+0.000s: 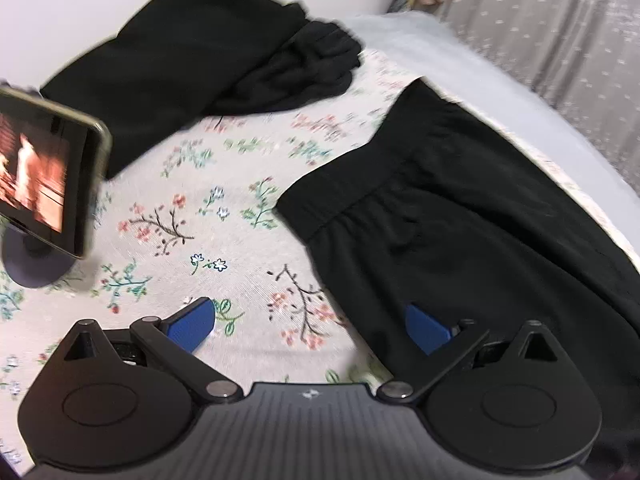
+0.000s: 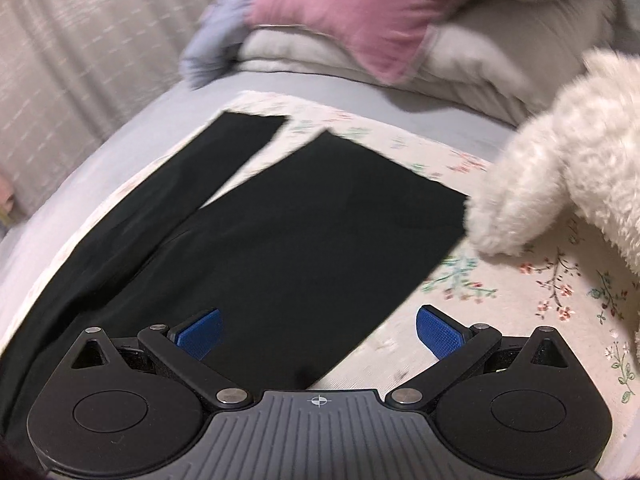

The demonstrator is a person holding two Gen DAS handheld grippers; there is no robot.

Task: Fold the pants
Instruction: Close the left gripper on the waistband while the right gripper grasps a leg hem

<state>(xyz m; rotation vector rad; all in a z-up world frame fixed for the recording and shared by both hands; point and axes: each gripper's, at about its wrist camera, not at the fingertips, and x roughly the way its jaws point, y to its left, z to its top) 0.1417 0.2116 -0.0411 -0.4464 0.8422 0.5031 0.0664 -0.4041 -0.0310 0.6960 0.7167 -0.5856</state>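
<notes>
Black pants [image 1: 460,220] lie spread flat on a floral sheet [image 1: 192,208], elastic waistband toward the middle of the left wrist view. In the right wrist view their two legs [image 2: 280,220] stretch away from me, split in a V at the far end. My left gripper [image 1: 310,326] hovers open over the waistband-side edge, its right blue pad [image 1: 424,328] above black cloth and its left pad [image 1: 192,324] above the sheet. Open too, my right gripper [image 2: 318,334] hangs over the near edge of the wider leg. Neither holds anything.
A second black garment [image 1: 192,52] lies folded at the far left. A phone on a round stand [image 1: 44,176] stands at the left. A fluffy white plush toy [image 2: 560,168] touches the leg's right corner. Pink and white pillows [image 2: 360,20] are piled beyond, and a curtain [image 1: 560,32] hangs behind the bed.
</notes>
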